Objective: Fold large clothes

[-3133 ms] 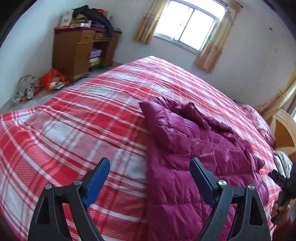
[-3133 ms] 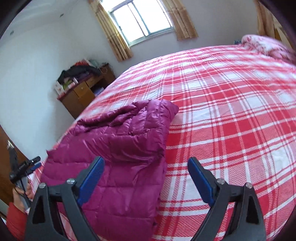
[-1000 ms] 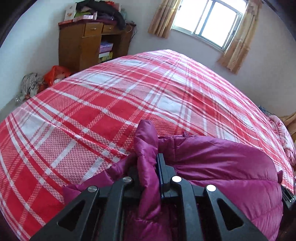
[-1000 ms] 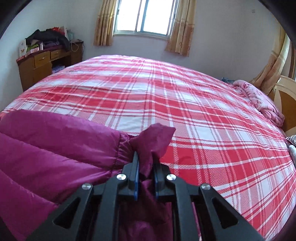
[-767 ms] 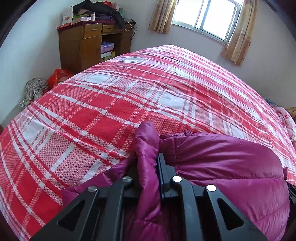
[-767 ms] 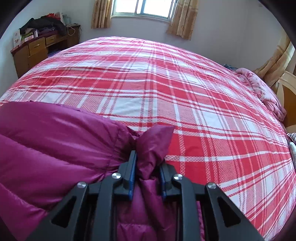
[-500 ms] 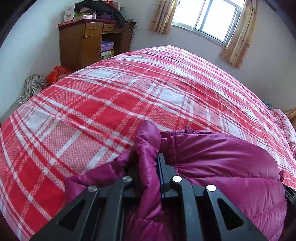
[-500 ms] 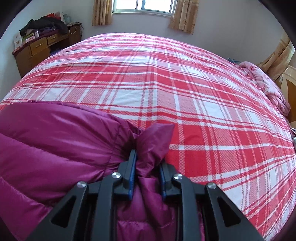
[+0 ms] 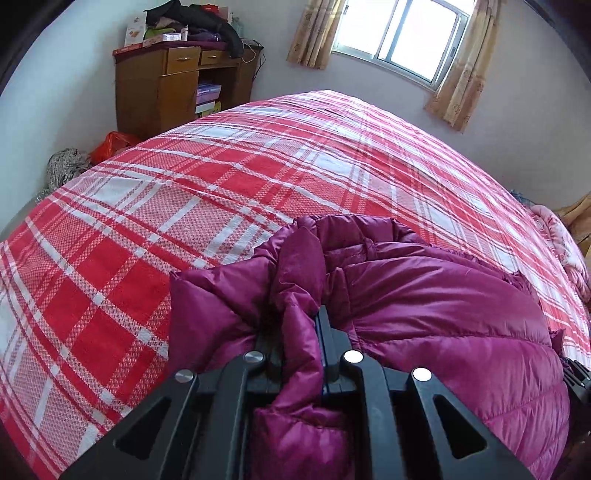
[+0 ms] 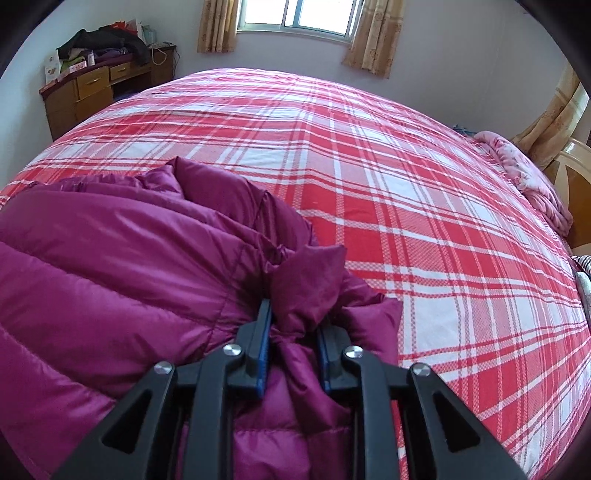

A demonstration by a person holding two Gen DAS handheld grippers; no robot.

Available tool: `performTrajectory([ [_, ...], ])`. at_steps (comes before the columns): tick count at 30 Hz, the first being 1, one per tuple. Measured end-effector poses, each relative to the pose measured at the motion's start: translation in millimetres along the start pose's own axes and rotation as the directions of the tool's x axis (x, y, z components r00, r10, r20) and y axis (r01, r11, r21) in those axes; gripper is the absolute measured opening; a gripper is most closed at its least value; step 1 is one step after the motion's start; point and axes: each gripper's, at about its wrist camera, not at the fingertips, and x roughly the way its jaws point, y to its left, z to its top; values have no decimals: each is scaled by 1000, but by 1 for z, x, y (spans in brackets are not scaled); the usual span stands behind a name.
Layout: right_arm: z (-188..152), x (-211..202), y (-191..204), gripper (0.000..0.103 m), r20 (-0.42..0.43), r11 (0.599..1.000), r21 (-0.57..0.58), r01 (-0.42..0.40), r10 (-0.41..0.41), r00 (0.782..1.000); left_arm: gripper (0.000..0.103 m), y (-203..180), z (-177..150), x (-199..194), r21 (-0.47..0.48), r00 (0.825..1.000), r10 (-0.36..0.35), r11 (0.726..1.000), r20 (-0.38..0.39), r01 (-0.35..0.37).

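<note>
Jacket (image 9: 424,302) is the big purple puffy thing, and it lies on the bed (image 9: 155,229), bunched up at the near edge.

In the left wrist view, the left gripper (image 9: 301,332) is pinched tight on a fold of the jacket. The cloth squeezes up between its two black fingers (image 9: 327,332) and flops over the top. Left of the jacket, the red and white checked cover lies bare. Past the far left corner of the bed stands a wooden desk (image 9: 166,85) with dark clothes piled on top. A red bag (image 9: 110,146) and a grey bundle (image 9: 66,170) lie on the floor beside the bed; only this view shows them. Behind the bed is a window (image 9: 402,33) with tan curtains.

In the right wrist view, the right gripper (image 10: 293,328) is clamped on another corner of the jacket. A bit of cloth sticks up between its blue pads (image 10: 264,332). Here the jacket fills the left side, and the bed stretches bare to the right of it. At the far right end of the bed lies a pink flowery blanket (image 10: 532,184), clear in this view, with a wooden headboard (image 10: 569,173) behind it.
</note>
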Motion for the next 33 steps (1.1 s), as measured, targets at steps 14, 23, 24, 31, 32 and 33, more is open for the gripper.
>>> performTrajectory([
  [14, 55, -11, -3, 16, 138, 993, 8, 114, -114, 984, 13, -17, 51, -2, 44, 982, 126, 990, 144, -133],
  [23, 48, 44, 21, 25, 41, 984, -92, 151, -148, 988, 15, -26, 47, 52, 105, 974, 223, 969, 35, -225],
  [24, 47, 43, 19, 26, 41, 985, -86, 151, -148, 988, 15, -23, 48, 52, 95, 977, 211, 972, 31, -213],
  [31, 40, -7, -53, 77, 113, 976, 210, -52, 29, 993, 18, 25, 66, 21, -110, 997, -67, 992, -50, 61],
  [32, 37, -24, -64, 77, 151, 968, 245, -62, 25, 988, 19, 32, 70, 10, -127, 997, -65, 990, -38, 60],
  [33, 35, -41, -71, 77, 179, 966, 256, -40, -7, 984, 20, 37, 75, -8, -137, 1000, -31, 990, -1, 30],
])
